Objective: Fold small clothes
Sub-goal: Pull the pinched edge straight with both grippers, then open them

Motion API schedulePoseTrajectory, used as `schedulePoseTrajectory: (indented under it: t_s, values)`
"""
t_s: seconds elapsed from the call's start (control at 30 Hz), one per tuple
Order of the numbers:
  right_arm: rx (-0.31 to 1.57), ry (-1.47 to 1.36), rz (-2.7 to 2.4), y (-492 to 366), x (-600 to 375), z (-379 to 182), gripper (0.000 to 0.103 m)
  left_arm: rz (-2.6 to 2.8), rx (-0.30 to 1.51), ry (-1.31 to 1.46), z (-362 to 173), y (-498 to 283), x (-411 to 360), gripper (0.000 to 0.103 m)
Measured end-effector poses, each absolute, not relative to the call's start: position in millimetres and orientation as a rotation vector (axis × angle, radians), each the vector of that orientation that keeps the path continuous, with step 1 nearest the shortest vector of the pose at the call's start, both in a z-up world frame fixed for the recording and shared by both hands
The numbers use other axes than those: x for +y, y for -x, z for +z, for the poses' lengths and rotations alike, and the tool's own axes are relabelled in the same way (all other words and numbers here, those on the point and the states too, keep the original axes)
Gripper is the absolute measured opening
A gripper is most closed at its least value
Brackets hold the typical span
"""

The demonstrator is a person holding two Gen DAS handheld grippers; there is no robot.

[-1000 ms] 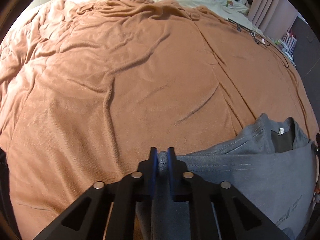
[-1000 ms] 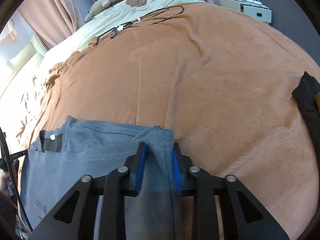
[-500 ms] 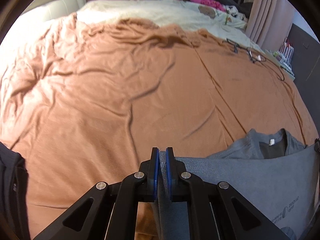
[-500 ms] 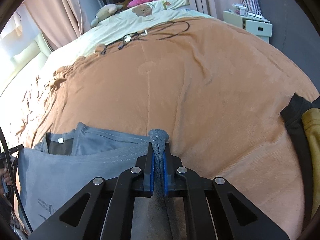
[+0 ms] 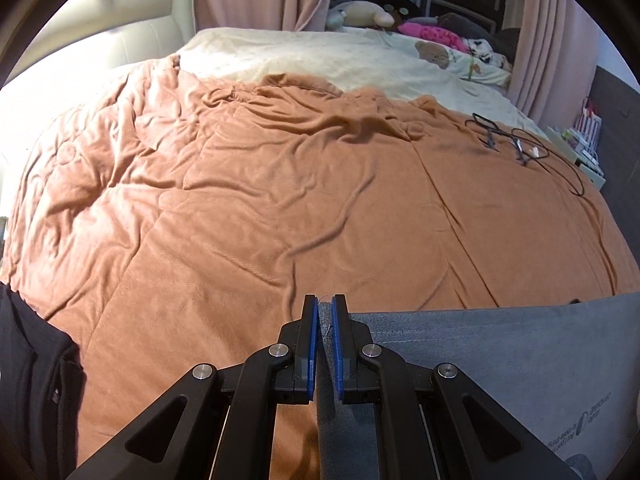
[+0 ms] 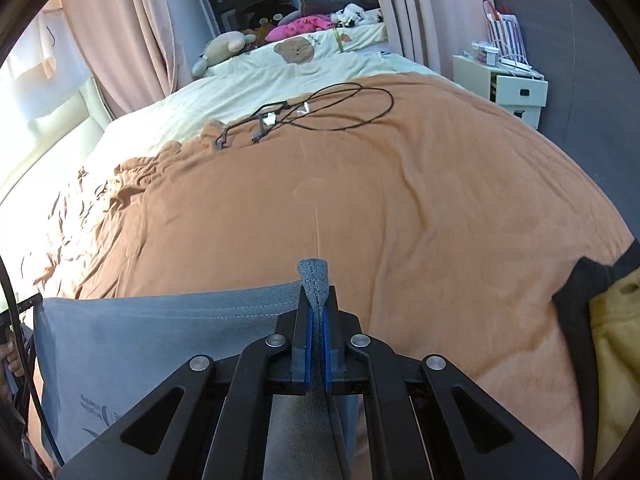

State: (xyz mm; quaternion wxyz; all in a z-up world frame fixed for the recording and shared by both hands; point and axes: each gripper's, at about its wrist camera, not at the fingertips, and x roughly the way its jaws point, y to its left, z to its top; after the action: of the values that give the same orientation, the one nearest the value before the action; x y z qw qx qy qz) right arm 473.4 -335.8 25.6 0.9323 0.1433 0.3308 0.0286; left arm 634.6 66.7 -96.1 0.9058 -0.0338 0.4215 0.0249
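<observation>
Since a second ago I have lifted the grey shirt [image 5: 500, 360]: the collar and its white tag that showed then in both views are now out of sight, and the top edge runs as a taut, nearly level line across the lower part of each frame. Both views also take in far more of the room beyond the orange blanket [image 5: 280, 200] than before.

My left gripper [image 5: 326, 312], at the bottom centre of its frame, has its blue pads pinched narrow on one corner of the shirt, and the cloth stretches from there toward the lower right edge. My right gripper [image 6: 317, 308], bottom centre of its own frame, is clamped on the opposite corner, with a small tuft of grey fabric poking up above the pads; the shirt spreads from it to the lower left, faint printed lettering showing near the bottom.

A black cable [image 6: 340, 112] lies looped on the blanket in the upper middle of the right view. A dark garment [image 5: 36, 380] sits at the lower left of the left view, and a yellow cloth [image 6: 616, 340] with dark fabric beside it at the right edge of the right view.
</observation>
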Motion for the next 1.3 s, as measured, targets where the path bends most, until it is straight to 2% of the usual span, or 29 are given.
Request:
schedulePoseTrajectory:
  t_s: [0.17, 0.4, 0.53, 0.77, 0.87, 0.93, 1.03, 1.07, 1.13, 1.17, 1.2, 1.23, 1.27, 1.3]
  values:
    - [0.706, -0.277, 0.049, -498.9, -331.2, 15.7, 0.000, 0.073, 0.893, 0.044, -109.3, -652.6, 60.8, 0.007]
    - [0.840, -0.272, 0.011, -541.3, -327.4, -27.4, 0.000, 0.109, 1.022, -0.011, -160.5, -678.2, 50.6, 0.007]
    - [0.864, -0.264, 0.009, -553.5, -326.3, -37.7, 0.000, 0.114, 1.036, -0.028, -177.7, -681.6, 50.0, 0.007]
    - [0.803, -0.256, -0.018, -558.2, -327.7, -23.1, 0.000, 0.147, 0.937, -0.019, -157.4, -682.7, 56.7, 0.007]
    - [0.794, -0.248, -0.039, -558.5, -321.3, -22.2, 0.000, 0.130, 0.972, -0.018, -158.4, -689.1, 54.6, 0.007]
    - [0.833, -0.244, -0.040, -556.4, -315.5, -32.1, 0.001, 0.156, 1.006, -0.059, -164.2, -692.0, 50.6, 0.012]
    - [0.905, -0.220, -0.033, -560.3, -305.7, -41.1, 0.004, 0.212, 1.042, -0.063, -169.6, -689.9, 55.2, 0.014]
    - [0.909, -0.225, -0.024, -558.5, -305.0, -40.3, 0.007, 0.207, 1.052, -0.043, -170.0, -688.4, 58.8, 0.014]
    - [0.901, -0.248, 0.002, -553.0, -306.0, -35.2, 0.026, 0.184, 1.077, -0.002, -170.2, -683.3, 66.8, 0.016]
    - [0.894, -0.257, 0.012, -549.8, -307.2, -32.6, 0.051, 0.181, 1.085, 0.007, -169.3, -680.1, 69.6, 0.021]
    - [0.878, -0.265, 0.019, -543.5, -308.5, -28.5, 0.066, 0.181, 1.086, 0.015, -166.9, -675.4, 72.8, 0.032]
    - [0.865, -0.267, 0.022, -539.1, -314.4, -25.2, 0.067, 0.180, 1.081, 0.023, -164.4, -670.6, 74.2, 0.039]
    - [0.859, -0.273, 0.028, -534.6, -316.0, -22.5, 0.067, 0.178, 1.072, 0.031, -160.9, -665.2, 75.7, 0.054]
    - [0.863, -0.284, 0.047, -529.1, -317.1, -20.7, 0.067, 0.174, 1.057, 0.036, -156.5, -658.7, 76.2, 0.063]
